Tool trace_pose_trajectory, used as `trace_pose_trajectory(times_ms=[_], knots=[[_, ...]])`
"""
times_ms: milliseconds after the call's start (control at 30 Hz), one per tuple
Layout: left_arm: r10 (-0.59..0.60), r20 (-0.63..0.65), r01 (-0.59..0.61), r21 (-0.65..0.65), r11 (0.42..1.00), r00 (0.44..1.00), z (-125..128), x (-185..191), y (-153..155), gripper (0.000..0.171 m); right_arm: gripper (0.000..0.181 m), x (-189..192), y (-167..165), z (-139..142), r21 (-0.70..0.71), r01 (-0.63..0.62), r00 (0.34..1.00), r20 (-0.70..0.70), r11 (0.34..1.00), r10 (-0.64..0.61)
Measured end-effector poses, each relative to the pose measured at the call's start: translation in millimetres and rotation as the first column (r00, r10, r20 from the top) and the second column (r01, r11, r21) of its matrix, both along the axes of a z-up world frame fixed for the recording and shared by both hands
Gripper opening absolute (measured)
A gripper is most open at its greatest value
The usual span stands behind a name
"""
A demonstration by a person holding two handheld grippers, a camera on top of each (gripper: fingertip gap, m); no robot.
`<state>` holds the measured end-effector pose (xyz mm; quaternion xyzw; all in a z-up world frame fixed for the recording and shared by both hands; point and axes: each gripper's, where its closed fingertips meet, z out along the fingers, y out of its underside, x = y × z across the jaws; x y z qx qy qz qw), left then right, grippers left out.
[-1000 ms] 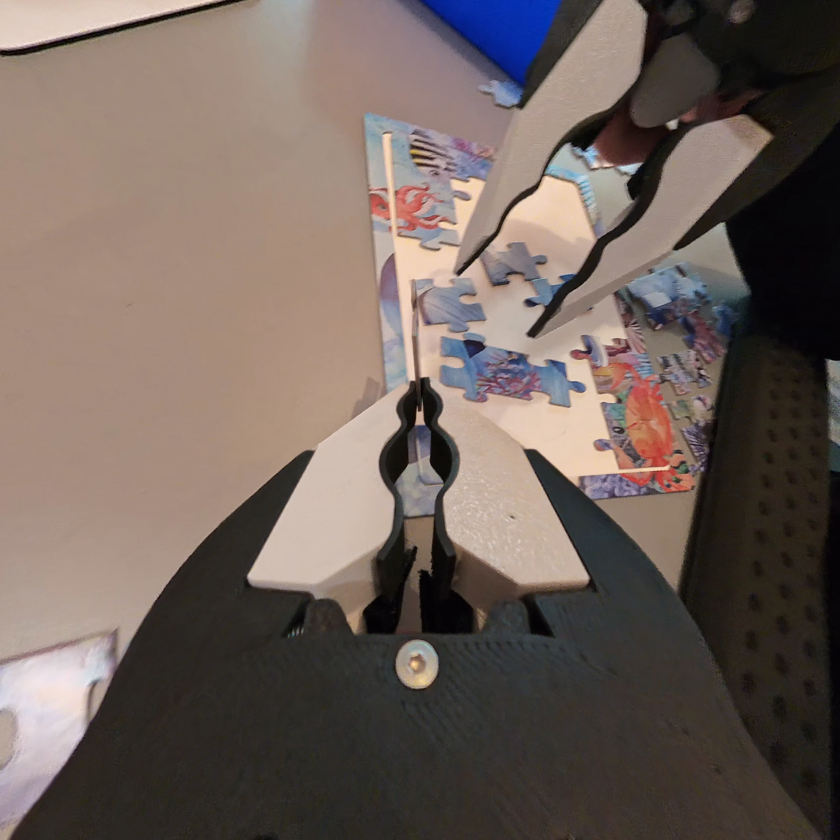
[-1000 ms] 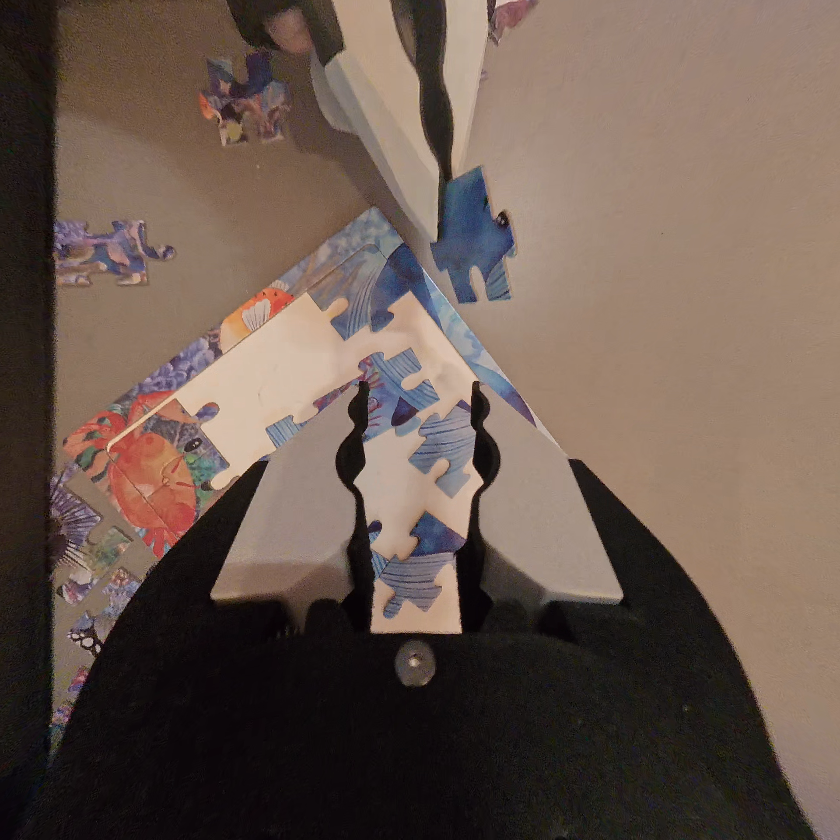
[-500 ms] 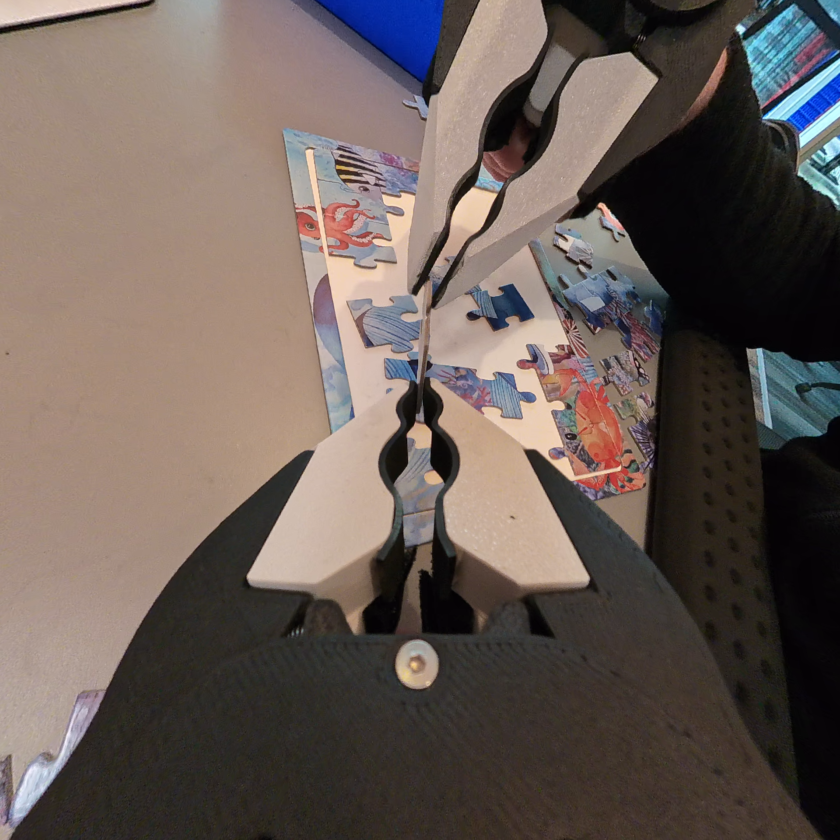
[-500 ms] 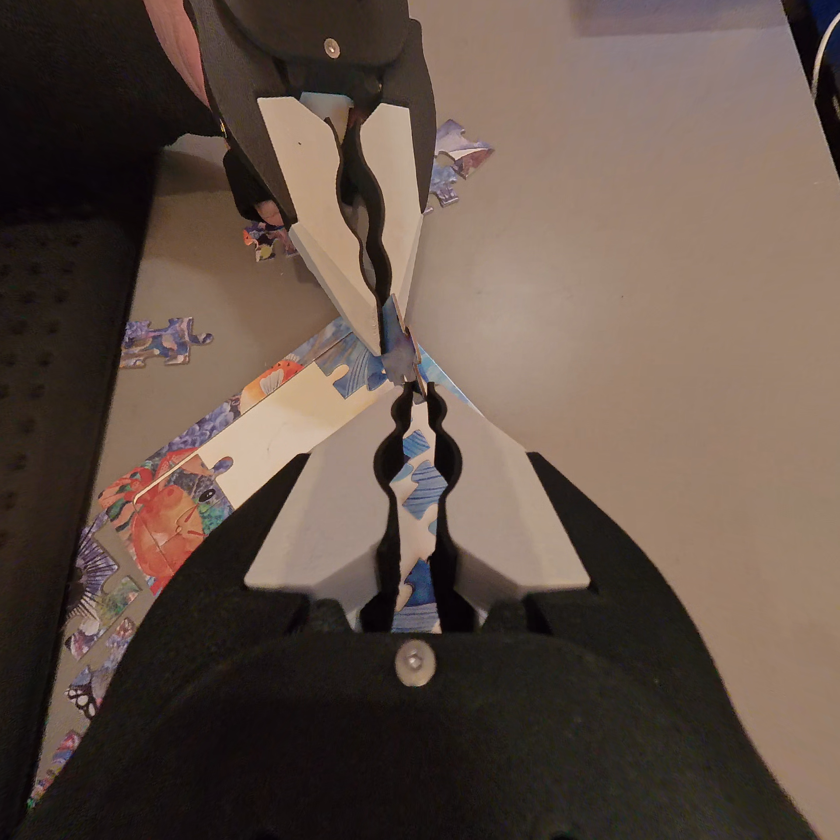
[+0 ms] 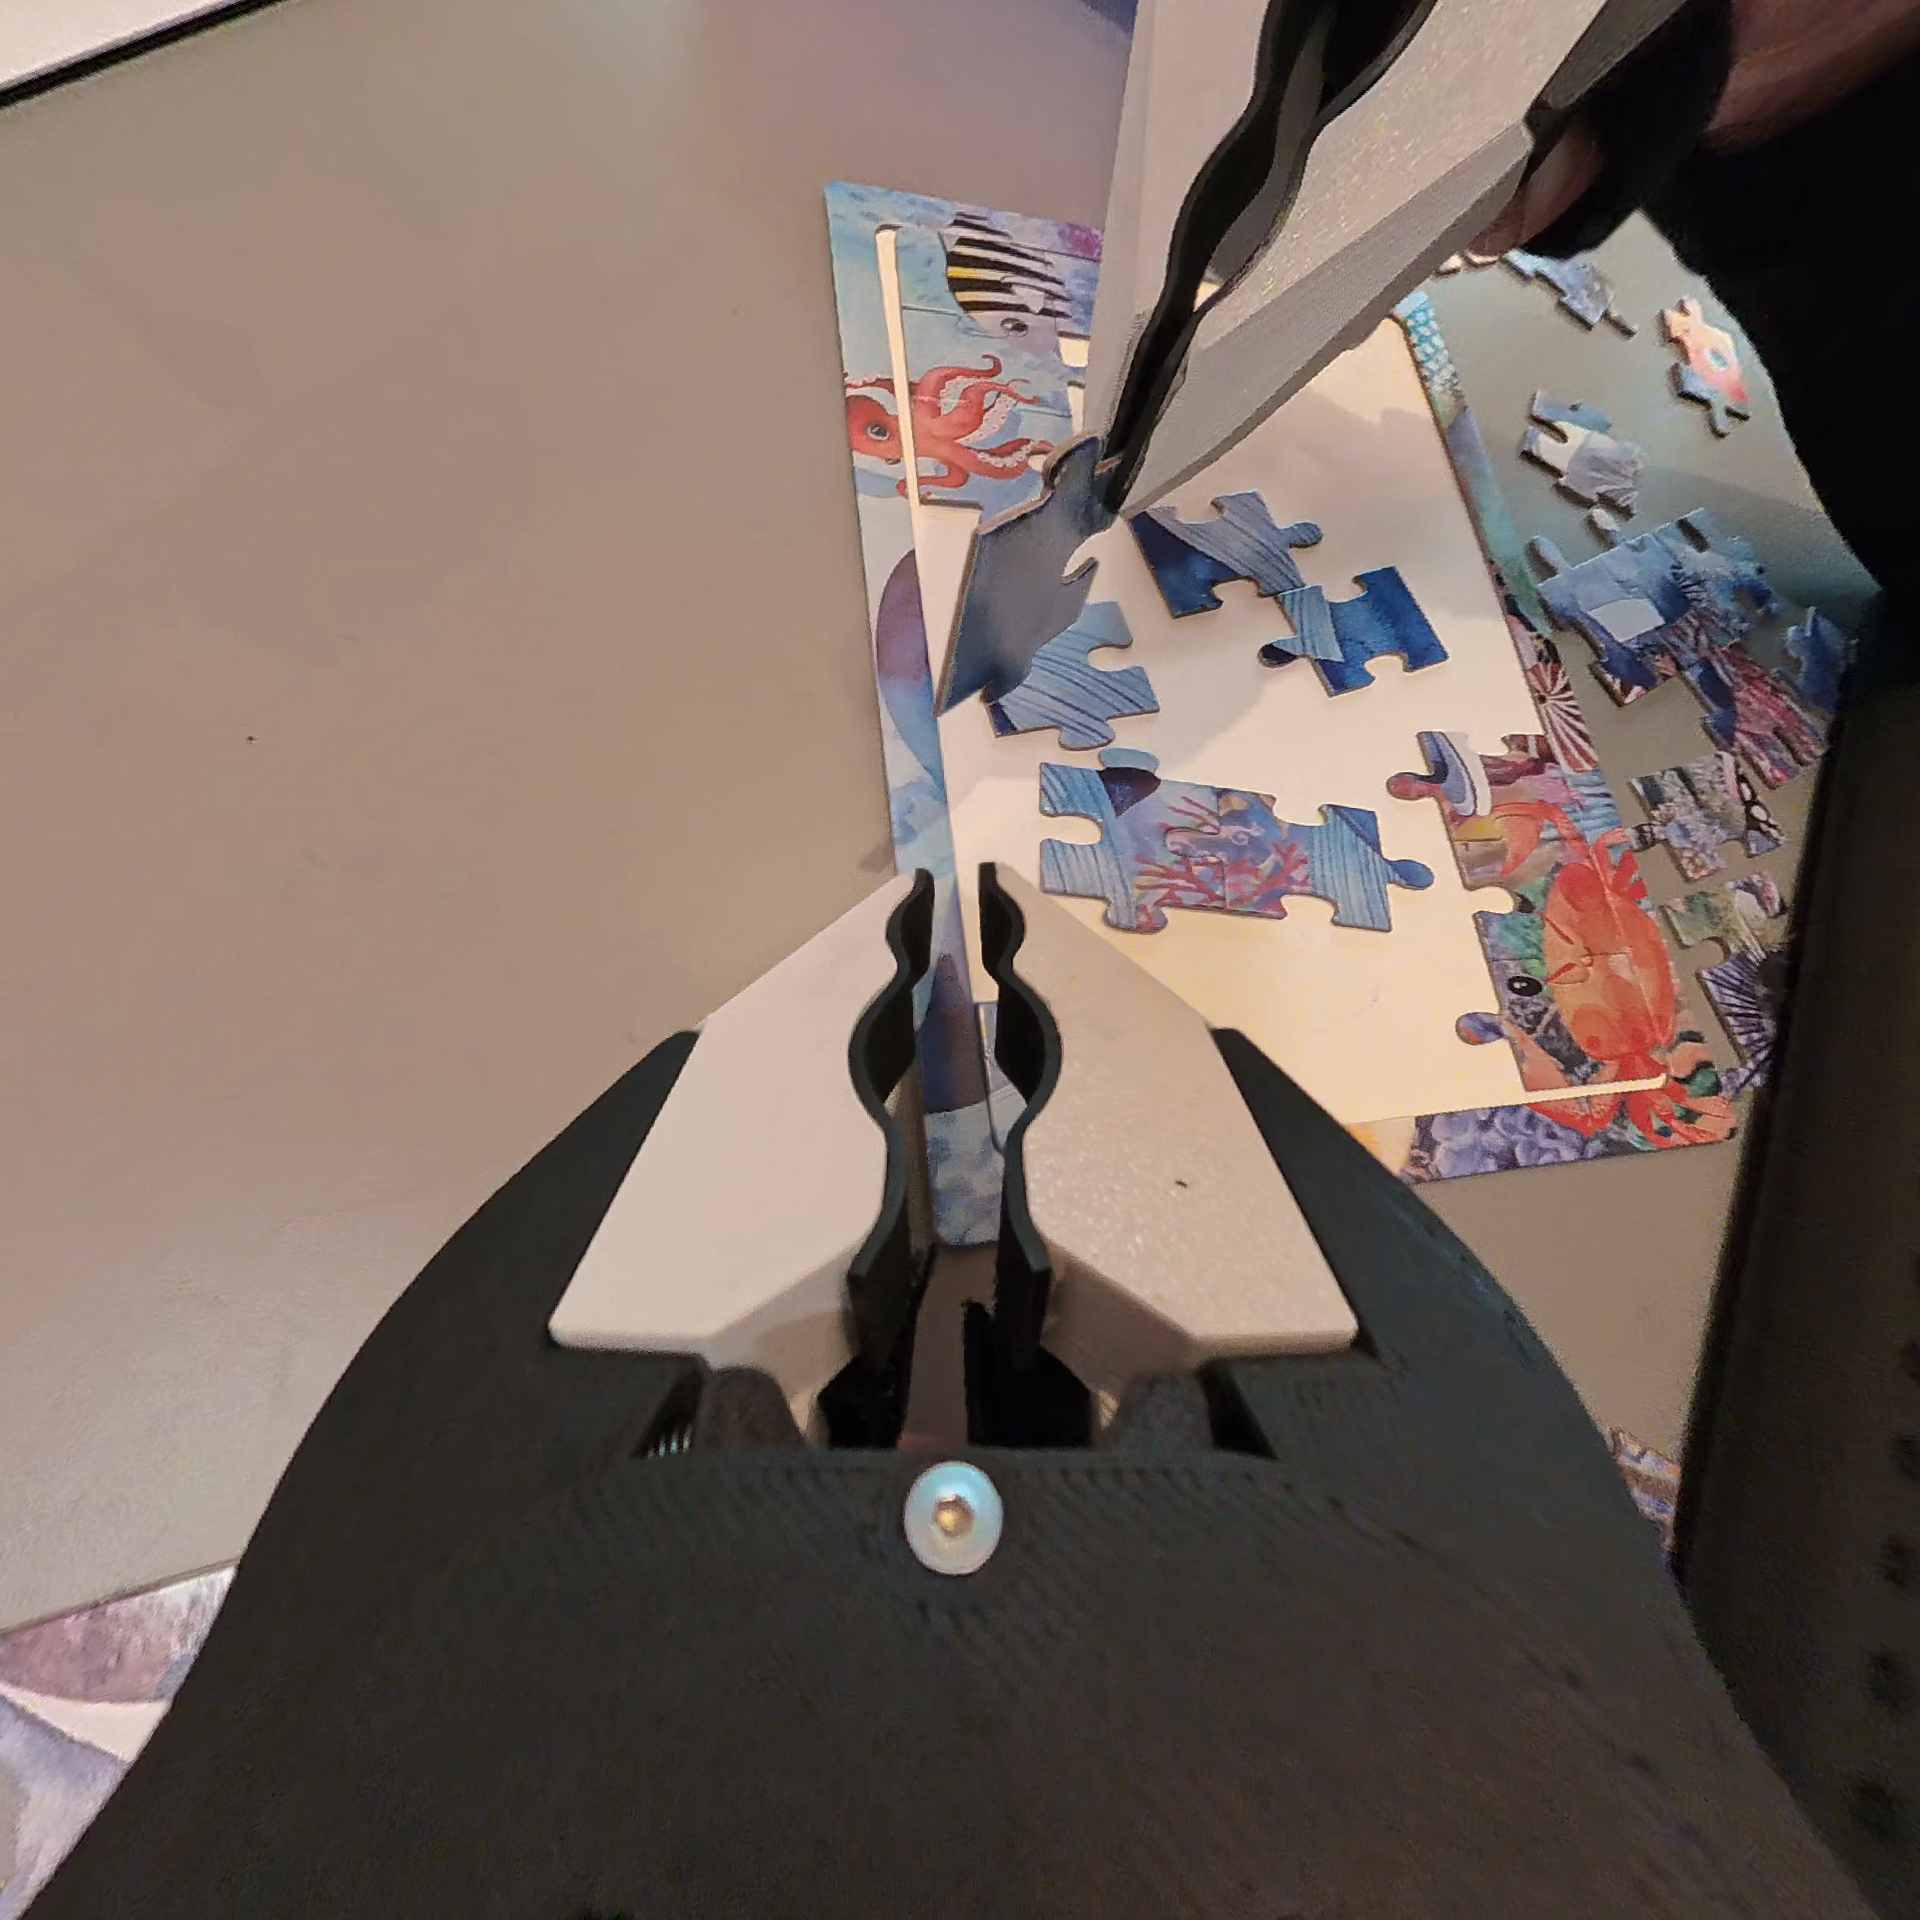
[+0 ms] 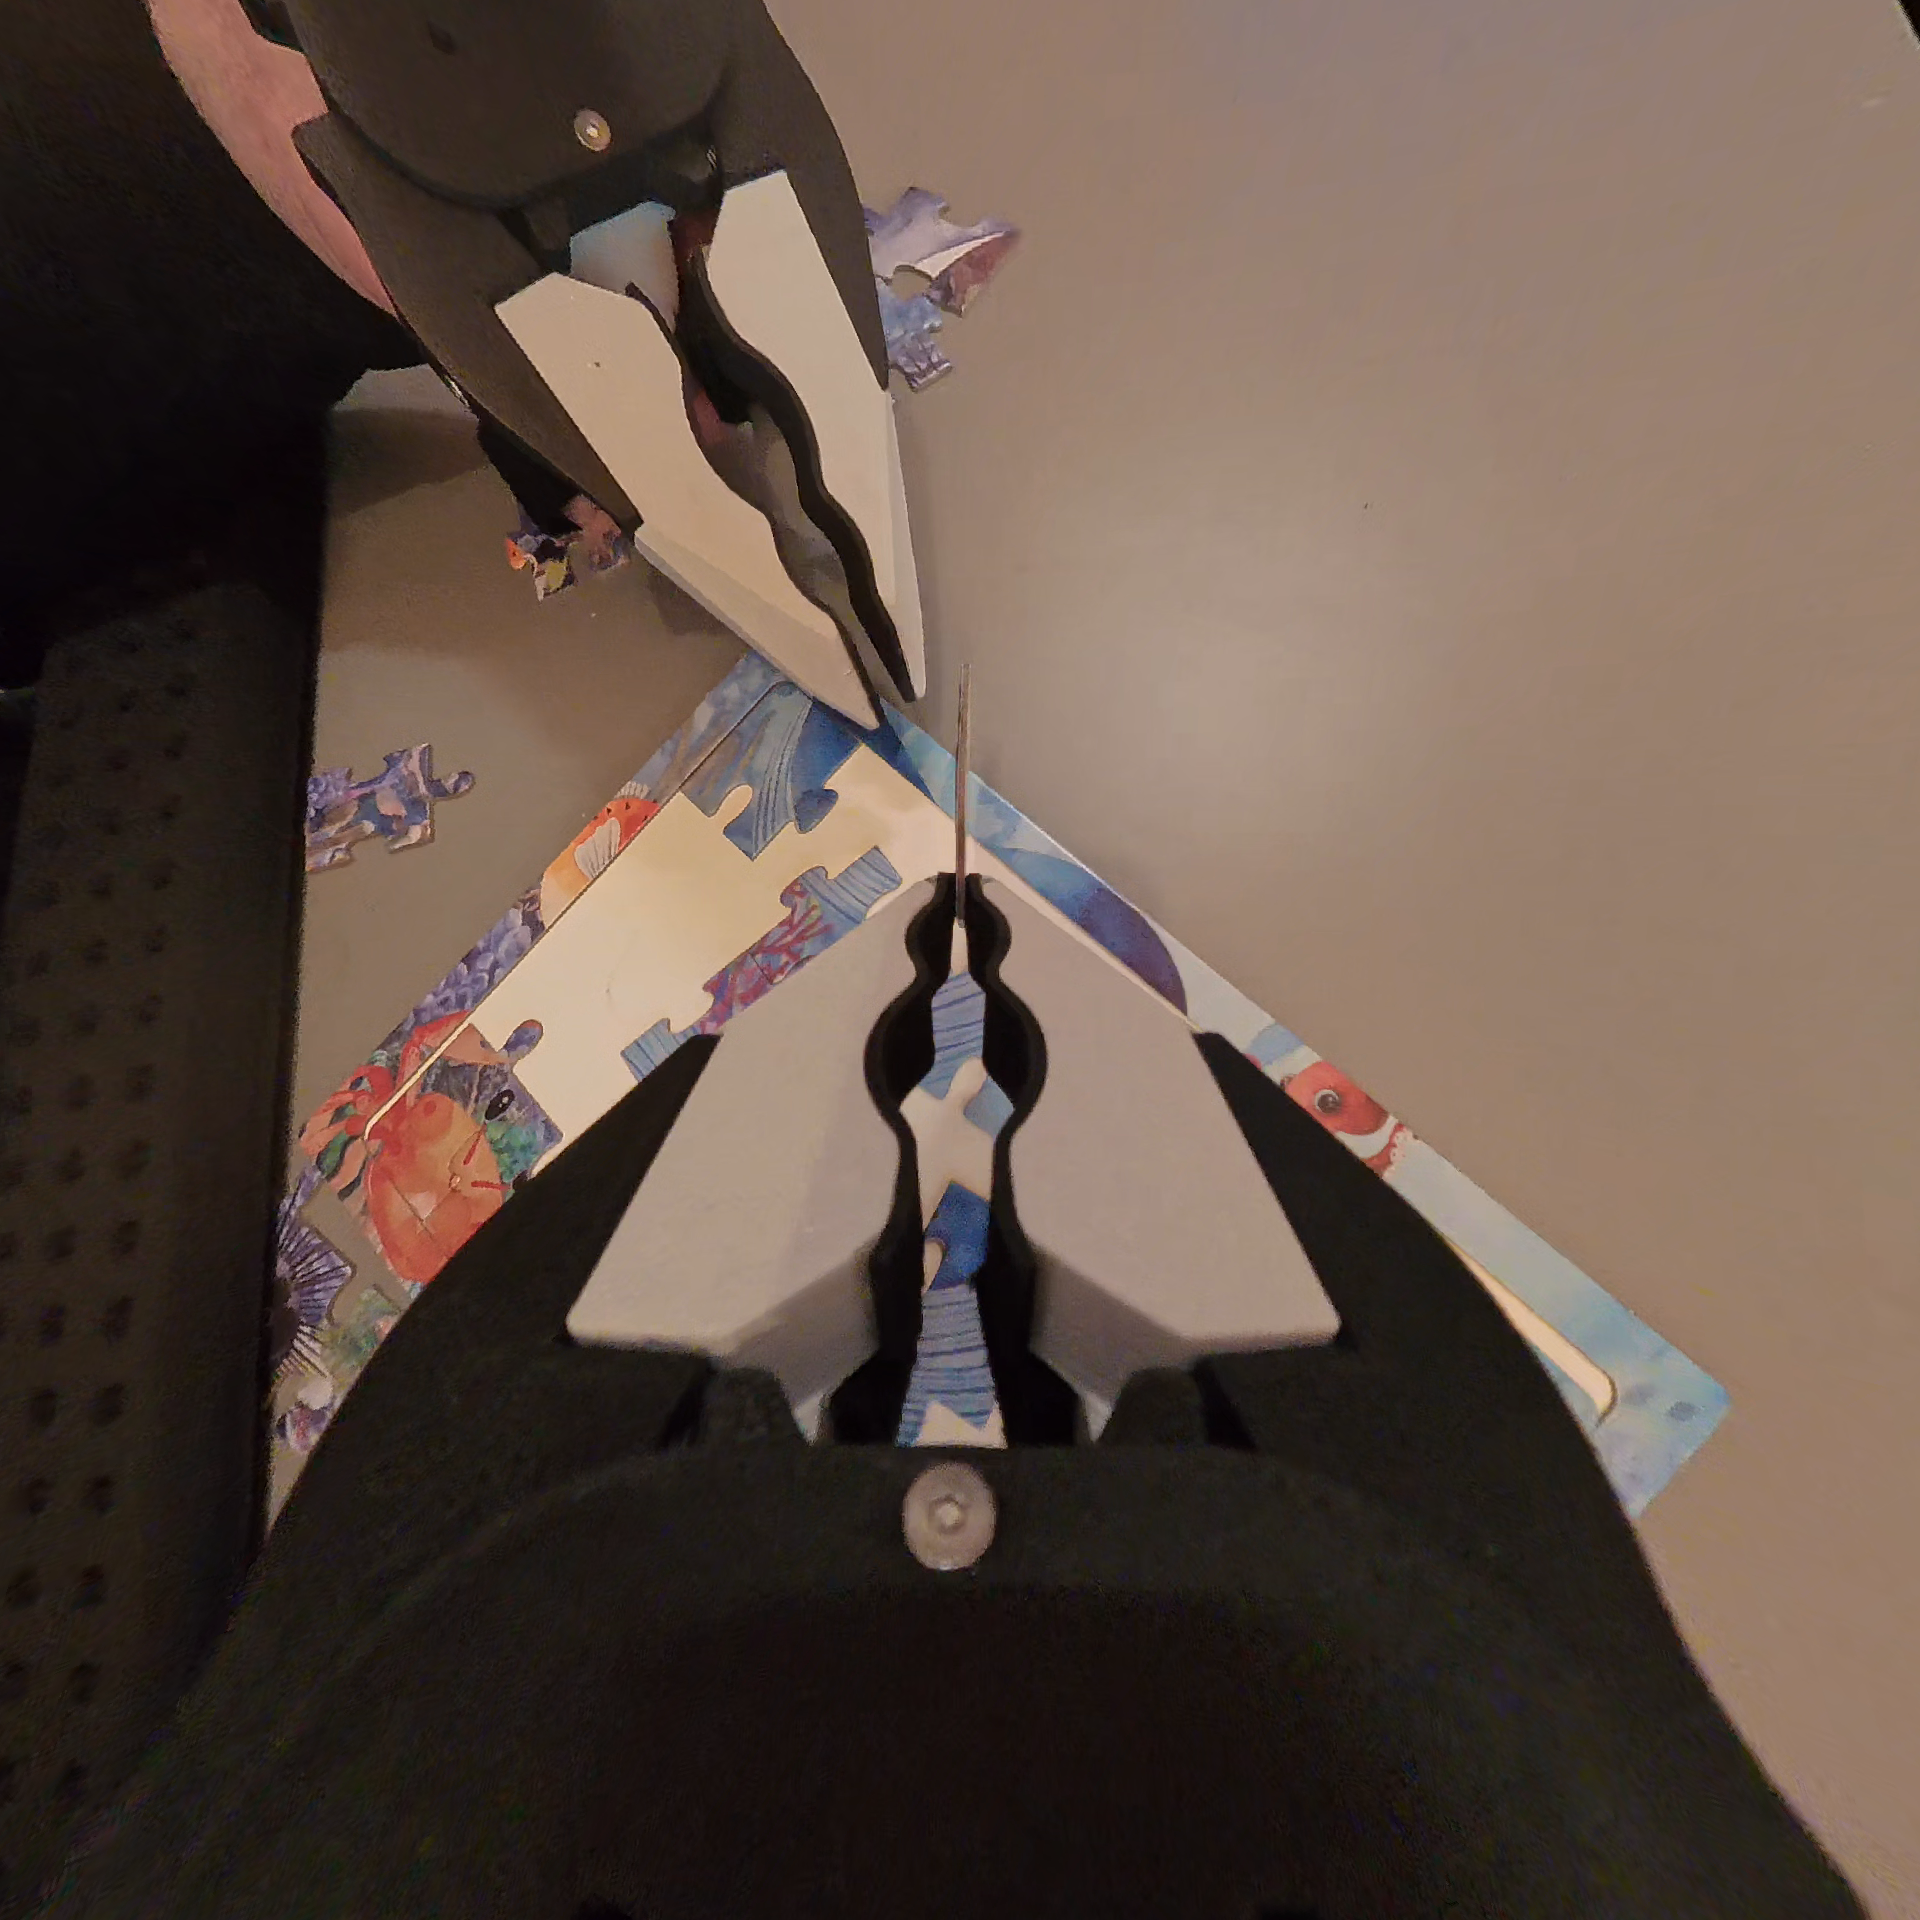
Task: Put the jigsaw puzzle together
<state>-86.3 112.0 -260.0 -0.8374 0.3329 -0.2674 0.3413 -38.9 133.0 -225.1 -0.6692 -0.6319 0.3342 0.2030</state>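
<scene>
Right gripper [image 5: 1107, 488]: clenched on the dark-blue cardboard jigsaw piece [image 5: 1023, 592], pinched by one knob only; from its own wrist view the piece shows edge-on as a thin line.
Left gripper [image 5: 951, 894]: released, a narrow gap between the tips, nothing held; it sits just clear of the piece at 6 o'clock.
Piece location: in the air, tilted, over the 9 o'clock edge of the sea-themed puzzle tray [image 5: 883, 582] on the grey bench [image 5: 416, 520].
Step in hand (judgement): carry the piece to its slot and lay it flat.
Method advised: roll the wrist until the piece lies parallel with the cream tray floor [image 5: 1299, 966]; line its straight edge against the frame; lower slowly.
Risk: shallow grip may let the piece swivel; loose striped-blue pieces [image 5: 1081, 686] lie at 5 o'clock beneath and could be nudged.
Left gripper's part: stay clear, then press the piece home.
</scene>
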Motion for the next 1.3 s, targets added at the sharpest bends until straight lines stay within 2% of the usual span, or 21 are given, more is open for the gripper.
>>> trace_pose_trajectory(times_ms=[233, 533, 733, 867, 1300], knots=[[0.021, -0.008, -0.021, 0.017, 1.000, 1.000, 0, -3, 4, 0.007, 0.000, 0, -1, -1, -0.143, 0.026, 0.999, -0.030, 0.989, -0.030], [0.029, 0.133, -0.039, 0.076, 0.996, 0.991, 23, 10, 12, 0.013, 0.000, -5, -9, 16, -0.246, -0.013, 0.991, -0.130, 0.969, -0.020], [-0.001, 0.173, -0.013, 0.079, 0.997, 0.985, 28, 16, 8, 0.000, 0.000, -6, -10, 19, -0.243, -0.016, 0.991, -0.135, 0.970, -0.017], [-0.005, 0.207, -0.013, 0.084, 0.996, 0.978, 34, 16, 8, 0.000, 0.000, -5, -12, 20, -0.248, -0.019, 0.991, -0.132, 0.969, -0.015], [-0.033, 0.197, 0.017, 0.081, 0.997, 0.980, 30, 25, 5, 0.000, 0.000, -1, -10, 23, -0.247, -0.017, 0.991, -0.129, 0.969, -0.016]])
